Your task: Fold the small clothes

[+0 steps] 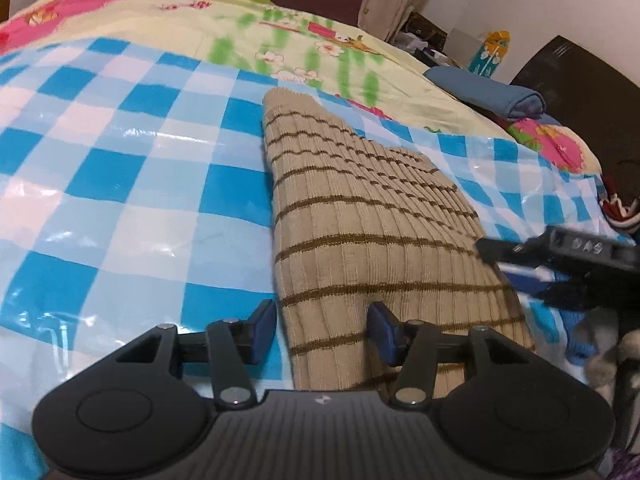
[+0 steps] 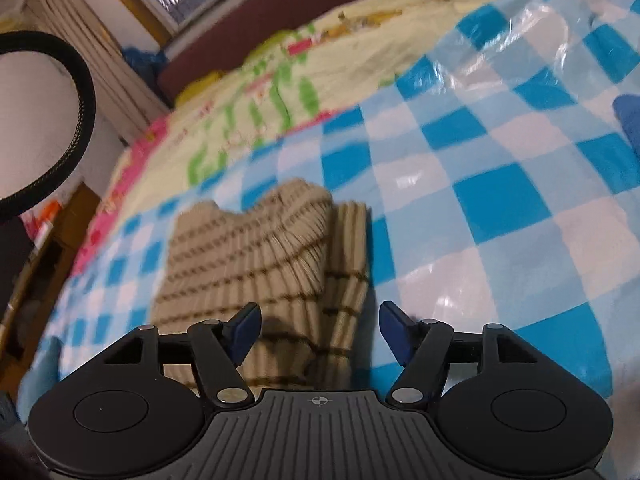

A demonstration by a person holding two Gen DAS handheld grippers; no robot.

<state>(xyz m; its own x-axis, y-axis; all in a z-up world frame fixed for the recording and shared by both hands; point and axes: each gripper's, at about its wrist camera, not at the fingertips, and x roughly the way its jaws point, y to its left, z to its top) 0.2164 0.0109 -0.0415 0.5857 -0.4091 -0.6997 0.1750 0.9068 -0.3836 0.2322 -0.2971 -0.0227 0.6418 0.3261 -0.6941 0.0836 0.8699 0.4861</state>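
Sweater (image 1: 360,216) folded, checkered sheet (image 1: 120,184) around

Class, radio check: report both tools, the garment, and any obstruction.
Left tool open, low over striped garment. Right tool open, nothing held. Garment partly folded on checked sheet. Nothing in the way.

warm indoor light glares off the checkered plastic sheet (image 1: 120,152); my right view is motion-blurred, edges fisheye-bent.
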